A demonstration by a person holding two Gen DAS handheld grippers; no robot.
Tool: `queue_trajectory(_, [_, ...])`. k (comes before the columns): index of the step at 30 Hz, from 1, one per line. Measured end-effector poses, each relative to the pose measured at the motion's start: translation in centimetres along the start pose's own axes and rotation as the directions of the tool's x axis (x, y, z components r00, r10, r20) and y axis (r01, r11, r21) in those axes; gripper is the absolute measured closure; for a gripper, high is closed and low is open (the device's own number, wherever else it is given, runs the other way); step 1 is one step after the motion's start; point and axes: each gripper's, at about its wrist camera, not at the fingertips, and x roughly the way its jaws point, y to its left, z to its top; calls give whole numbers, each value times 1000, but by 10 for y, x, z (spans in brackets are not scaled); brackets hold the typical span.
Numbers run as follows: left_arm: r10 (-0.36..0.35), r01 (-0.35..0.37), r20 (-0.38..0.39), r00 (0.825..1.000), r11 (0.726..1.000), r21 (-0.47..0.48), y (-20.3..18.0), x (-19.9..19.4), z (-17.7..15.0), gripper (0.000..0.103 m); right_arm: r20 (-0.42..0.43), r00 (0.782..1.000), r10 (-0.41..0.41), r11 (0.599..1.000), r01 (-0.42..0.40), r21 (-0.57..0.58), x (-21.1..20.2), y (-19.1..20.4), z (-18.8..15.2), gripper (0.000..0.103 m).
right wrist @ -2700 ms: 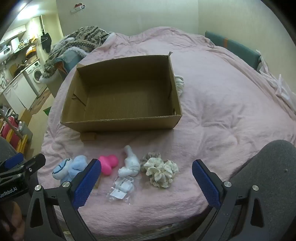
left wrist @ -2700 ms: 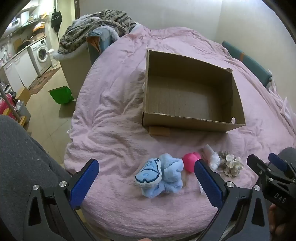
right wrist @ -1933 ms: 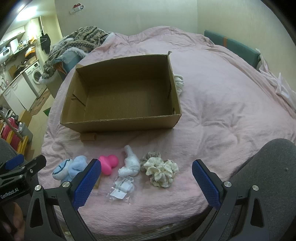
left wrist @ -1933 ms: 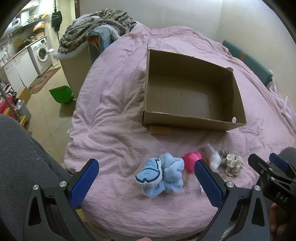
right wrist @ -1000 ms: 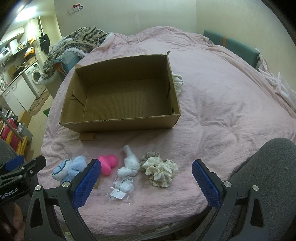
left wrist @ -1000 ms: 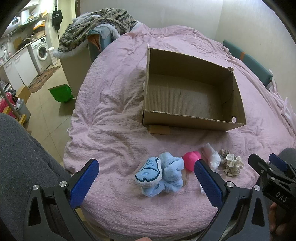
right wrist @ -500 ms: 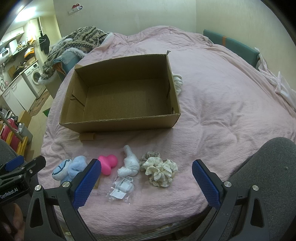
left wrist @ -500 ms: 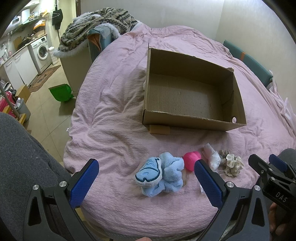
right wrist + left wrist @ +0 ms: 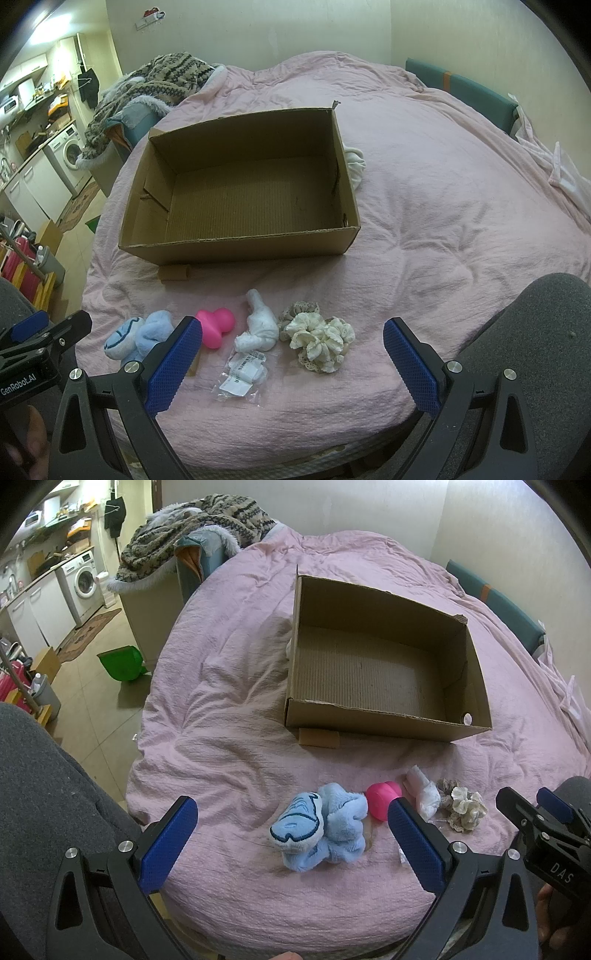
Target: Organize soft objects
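1. Nothing has moved since the earlier frames: the soft things lie as they did, and both my tongs hover in the same spots over the near edge of the bed (image 9: 443, 206).
2. My left gripper (image 9: 291, 843) is spread wide and holds nothing; the blue plush (image 9: 319, 825) lies on the cover between its fingers.
3. My right gripper (image 9: 293, 363) is also wide apart and empty, above the clear packet (image 9: 242, 378) and the cream scrunchie (image 9: 321, 341).
4. Hidden parts: in the left view my right-hand finger pad (image 9: 415, 843) covers part of the pink toy (image 9: 382, 799) and most of the packet. In the right view my left-hand pad (image 9: 173, 365) cuts off the plush's side.
5. A brownish scrunchie (image 9: 299, 308) is half tucked behind the cream one, touching it; I cannot tell its full shape.
6. The white rolled cloth (image 9: 258, 325) lies between the pink toy and the scrunchies.
7. A white cloth (image 9: 354, 166) peeks out behind the right wall of the cardboard box (image 9: 236, 243); most of it is hidden.
8. The box sits mid-bed, open and bare inside, with a strip of pink cover between its near wall and the row of things.
9. A small cardboard scrap (image 9: 319, 737) lies against the box's near wall, towards its left corner.
10. The row lies near the bed's front edge; the right half of the bed is bare cover.
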Motion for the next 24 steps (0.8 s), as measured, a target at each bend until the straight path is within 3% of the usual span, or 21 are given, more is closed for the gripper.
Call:
queue_trajectory(15, [-27, 26, -29, 999, 999, -18, 4, 5, -2, 0, -7, 1000, 6, 1000, -6, 13, 0, -3, 3, 0])
queue_trajectory(21, [-51, 37, -140, 989, 994, -101, 26, 21, 19, 0, -47, 997, 61, 994, -57, 91, 13, -30, 19, 0])
queue_trajectory(24, [-69, 38, -250, 966, 991, -125, 32, 45, 25, 1, -68, 995, 66, 993, -59, 105, 23, -39, 26, 0])
